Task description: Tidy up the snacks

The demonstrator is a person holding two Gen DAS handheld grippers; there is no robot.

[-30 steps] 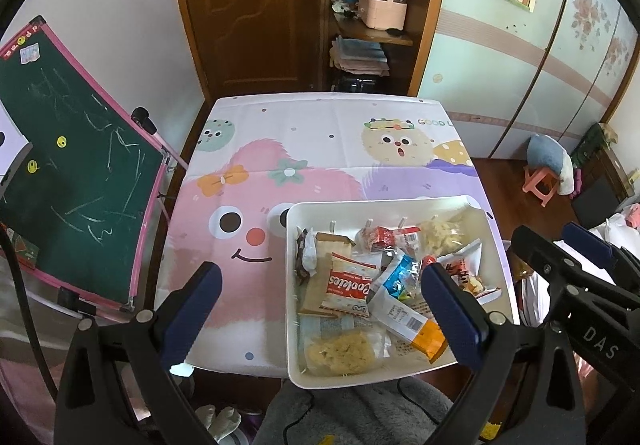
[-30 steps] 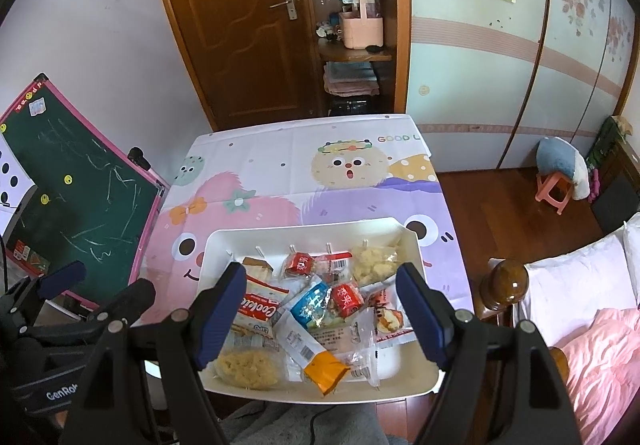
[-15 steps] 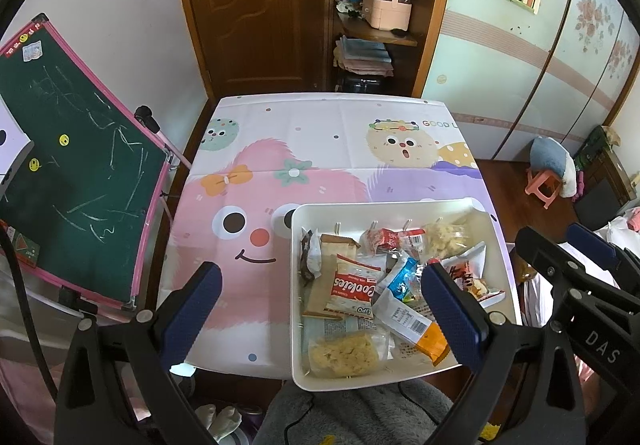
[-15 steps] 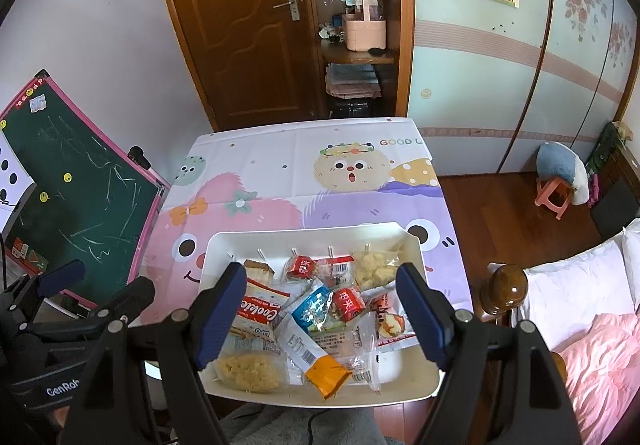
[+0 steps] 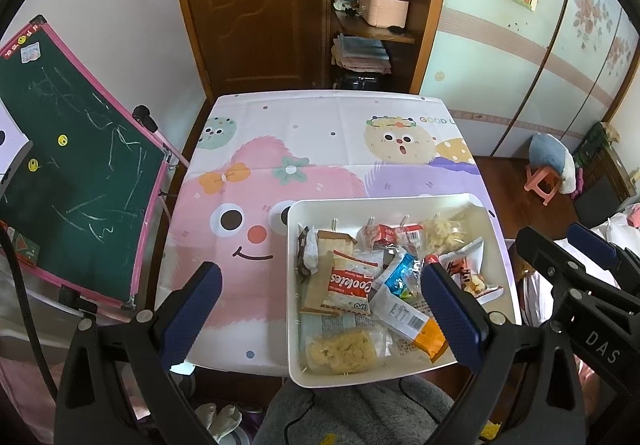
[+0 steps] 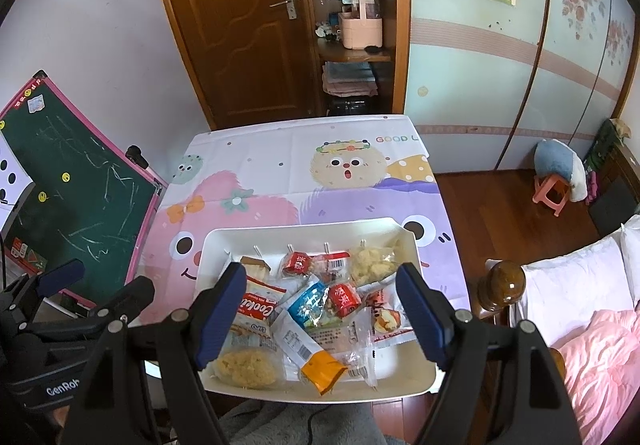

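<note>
A white tray (image 5: 360, 205) (image 6: 304, 231) sits on the near right part of the cartoon tablecloth (image 5: 312, 133). It holds several snacks: a red-and-white cookies packet (image 5: 348, 283) (image 6: 256, 309), a blue packet (image 5: 400, 275) (image 6: 312, 303), a red packet (image 6: 344, 295), a white packet with an orange end (image 5: 412, 325) (image 6: 312, 353), and a bag of yellow crumbly snack (image 5: 340, 351) (image 6: 246, 365). My left gripper (image 5: 320, 271) hangs open above the tray's left half. My right gripper (image 6: 320, 269) hangs open above the tray's middle. Neither touches or holds anything.
A green chalkboard with a pink frame (image 5: 68, 165) leans at the table's left edge. Beyond the table stand a wooden door and a shelf with a pink basket (image 5: 384, 5). A pink stool (image 5: 544, 185), a wooden bedpost (image 6: 502, 285) and a bed (image 6: 580, 325) are on the right.
</note>
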